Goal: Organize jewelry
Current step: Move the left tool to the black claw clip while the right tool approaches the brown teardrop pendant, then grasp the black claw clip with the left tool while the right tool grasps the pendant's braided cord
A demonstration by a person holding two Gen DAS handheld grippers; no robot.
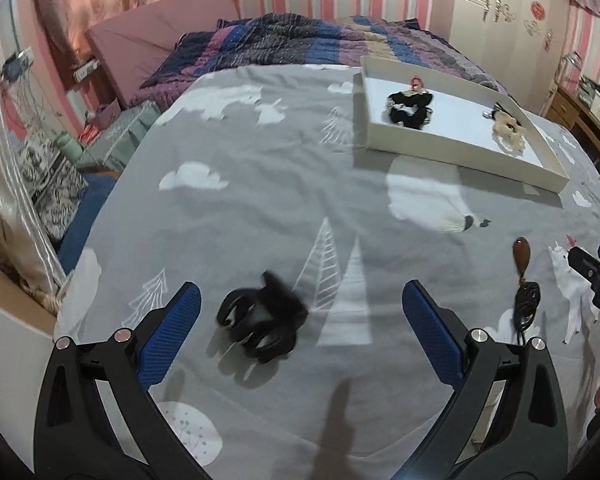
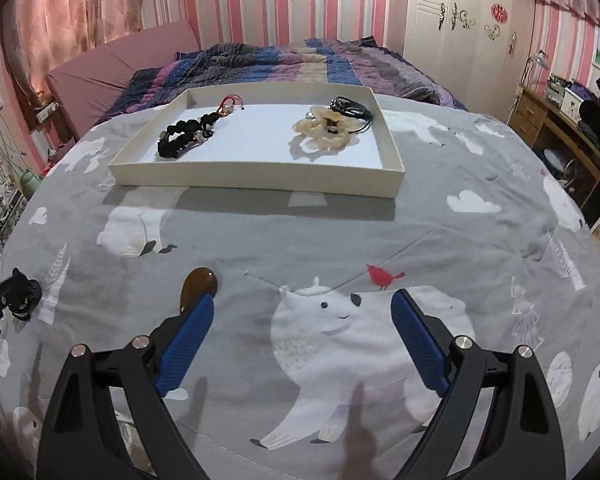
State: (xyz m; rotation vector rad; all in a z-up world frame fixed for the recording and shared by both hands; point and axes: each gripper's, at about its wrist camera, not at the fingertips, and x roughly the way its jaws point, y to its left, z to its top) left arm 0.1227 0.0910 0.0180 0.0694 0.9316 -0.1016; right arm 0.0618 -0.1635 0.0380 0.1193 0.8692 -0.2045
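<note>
Blue-padded left gripper (image 1: 302,334) has its jaws spread wide with nothing held, and the black claw hair clip (image 1: 262,326) sits on the grey bedspread (image 1: 260,184) between them, low centre and left of middle, so it's probably the closer hand. Right gripper (image 2: 302,340) is equally wide and empty, with the brown teardrop pendant (image 2: 198,286) poking past its left pad. Clip's a bit blurry, chunky with curved teeth; the white tray (image 2: 260,178) waits well beyond.

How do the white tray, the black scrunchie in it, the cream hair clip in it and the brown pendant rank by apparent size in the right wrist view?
1. White tray
2. Black scrunchie and cream hair clip: too alike to rank
3. Brown pendant, though it lies nearer the camera
</note>
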